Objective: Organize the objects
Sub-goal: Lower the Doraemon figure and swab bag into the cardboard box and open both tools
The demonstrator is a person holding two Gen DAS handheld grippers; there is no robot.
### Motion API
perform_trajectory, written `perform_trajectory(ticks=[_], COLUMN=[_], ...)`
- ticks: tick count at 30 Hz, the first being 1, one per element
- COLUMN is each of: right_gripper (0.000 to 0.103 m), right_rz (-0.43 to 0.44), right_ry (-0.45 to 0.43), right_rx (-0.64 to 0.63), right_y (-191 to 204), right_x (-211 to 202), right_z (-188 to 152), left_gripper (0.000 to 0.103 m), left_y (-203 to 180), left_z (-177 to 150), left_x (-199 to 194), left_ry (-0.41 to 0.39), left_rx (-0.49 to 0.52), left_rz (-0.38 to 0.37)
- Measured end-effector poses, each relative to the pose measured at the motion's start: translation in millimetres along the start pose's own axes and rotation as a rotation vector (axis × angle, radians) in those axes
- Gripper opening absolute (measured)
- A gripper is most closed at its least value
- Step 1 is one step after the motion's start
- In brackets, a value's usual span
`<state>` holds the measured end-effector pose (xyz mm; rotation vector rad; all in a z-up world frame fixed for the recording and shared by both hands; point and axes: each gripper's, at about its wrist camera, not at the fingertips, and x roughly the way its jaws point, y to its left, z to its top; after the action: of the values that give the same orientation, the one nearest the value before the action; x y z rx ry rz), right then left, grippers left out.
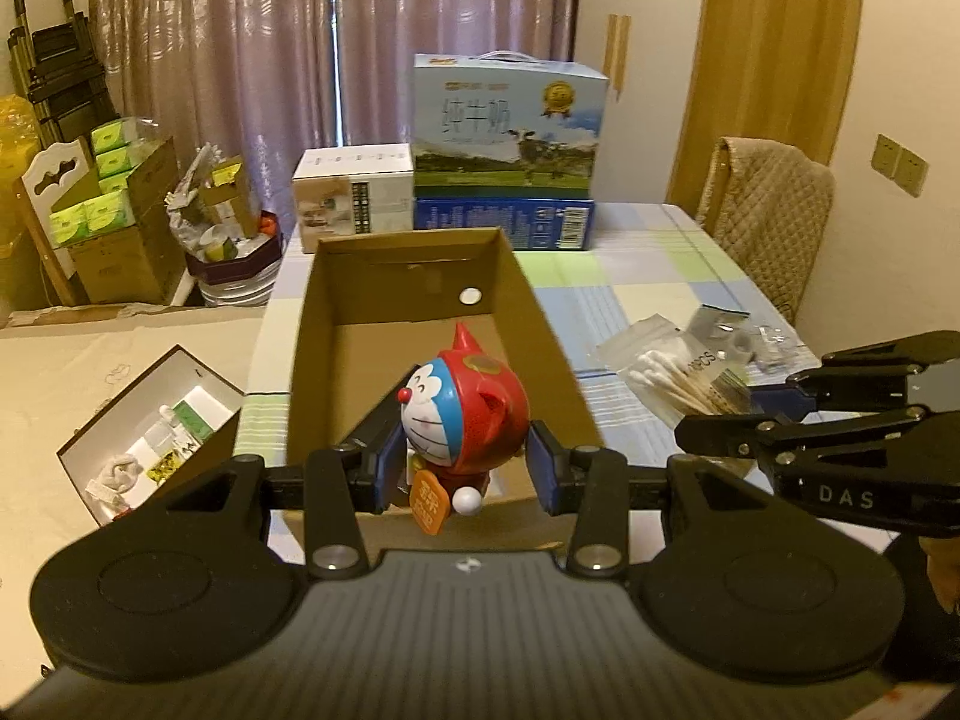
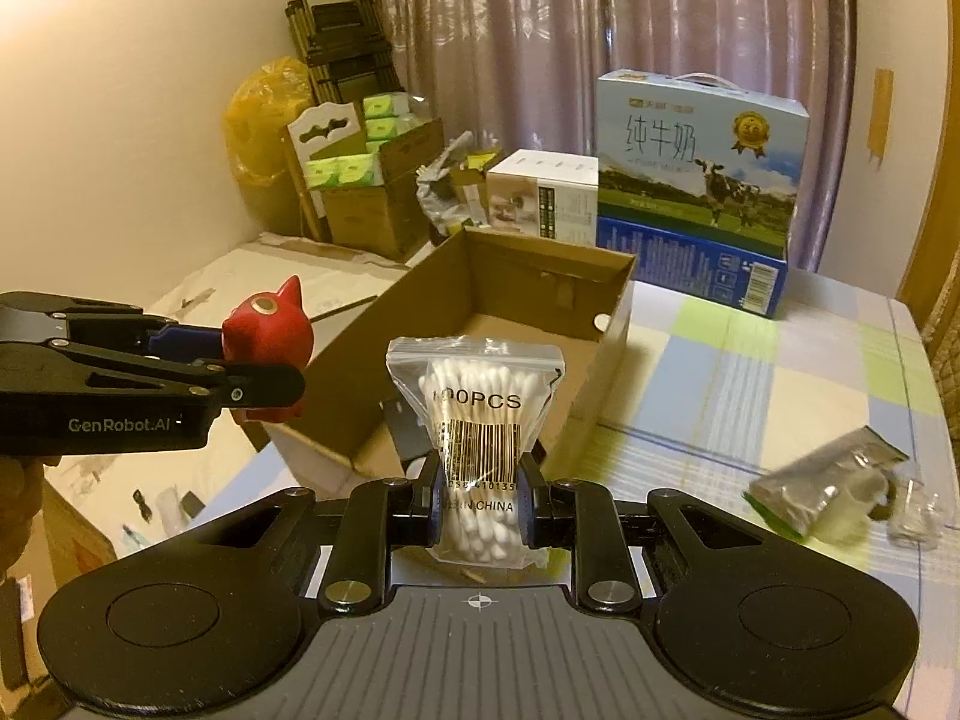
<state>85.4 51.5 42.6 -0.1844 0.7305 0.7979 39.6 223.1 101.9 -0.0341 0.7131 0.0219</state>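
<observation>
Red-hooded toy [image 1: 465,414] clamped between the pads of the left gripper [image 1: 465,468], raised over the near end of the cardboard box [image 1: 414,300]. To the right, swab bag [image 2: 480,444] pinched upright in the narrowly closed right gripper [image 2: 478,507], near the box's right wall, above the checked cloth [image 2: 750,372].

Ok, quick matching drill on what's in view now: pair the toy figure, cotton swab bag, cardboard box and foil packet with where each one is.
Things:
1. toy figure
2. cotton swab bag
3. cardboard box
4. foil packet

Places:
A. lying loose on the checked tablecloth
B. clamped in the right gripper
C. clamped in the left gripper
D. open on the table, in front of the milk carton

Pairs: 1-C, 2-B, 3-D, 4-A
</observation>
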Motion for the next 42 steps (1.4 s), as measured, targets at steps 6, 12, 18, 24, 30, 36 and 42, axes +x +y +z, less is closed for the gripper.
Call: perform_trajectory(ticks=[6,12,18,24,30,36,42], right_gripper=[0.020,0.020,0.020,0.020,0.020,0.020,0.020], right_rz=[-0.004,-0.005,-0.008,-0.011,-0.003,-0.001,-0.006], right_ry=[0.012,0.030,0.054,0.082,0.095,0.108,0.112], right_rx=[0.039,0.069,0.083,0.090,0.108,0.110,0.106], right_y=[-7,-17,-22,-27,-30,-29,-28], right_x=[29,55,81,102,114,121,124], right_z=[14,25,29,29,28,28,27], left_gripper=[0.038,0.038,0.038,0.038,0.038,0.039,0.049], left_y=[22,35,43,49,54,58,60], left_z=[7,12,18,18,18,20,24], left_x=[22,49,79,101,116,128,123], left_ry=[0.018,0.051,0.082,0.103,0.123,0.137,0.111], left_rx=[-0.002,0.004,0.019,0.017,-0.001,-0.009,-0.019], left_rz=[0.017,0.013,0.008,0.003,-0.007,0.010,0.026])
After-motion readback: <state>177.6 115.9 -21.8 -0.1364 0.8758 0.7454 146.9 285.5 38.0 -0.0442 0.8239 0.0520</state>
